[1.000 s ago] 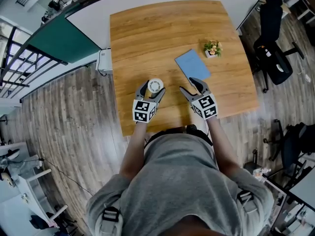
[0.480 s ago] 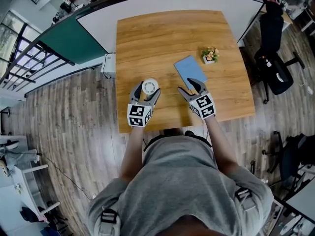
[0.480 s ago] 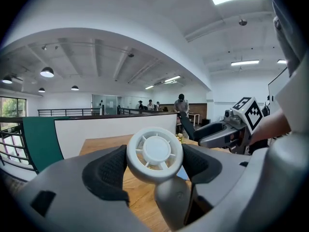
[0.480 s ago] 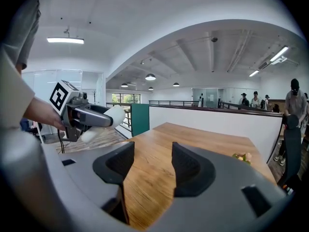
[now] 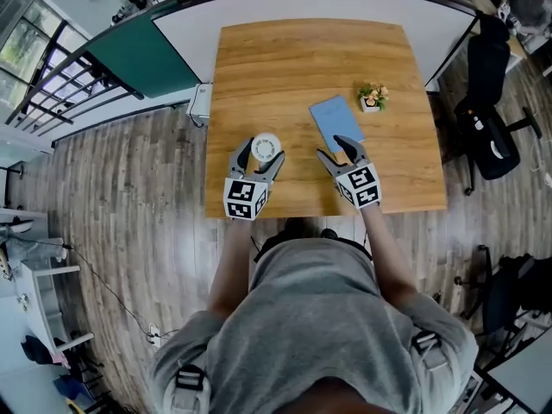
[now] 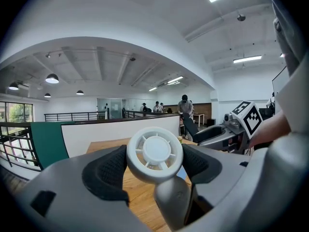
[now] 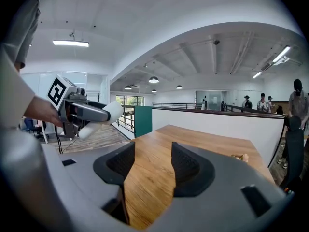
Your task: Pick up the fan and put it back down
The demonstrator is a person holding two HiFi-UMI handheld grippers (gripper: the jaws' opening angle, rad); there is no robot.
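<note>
Showing the left gripper (image 5: 261, 153) with its fingers pinching the round head of the white fan (image 5: 267, 146), which is held off the counter (image 5: 302, 59) to the left of the blue booklet (image 5: 335, 117). The right gripper (image 5: 334, 149) hovers at the booklet's near edge. Its fingers stand spread, having just closed a little, with nothing between them. A small potted plant (image 5: 373, 97) stands just right of the booklet's far corner.
</note>
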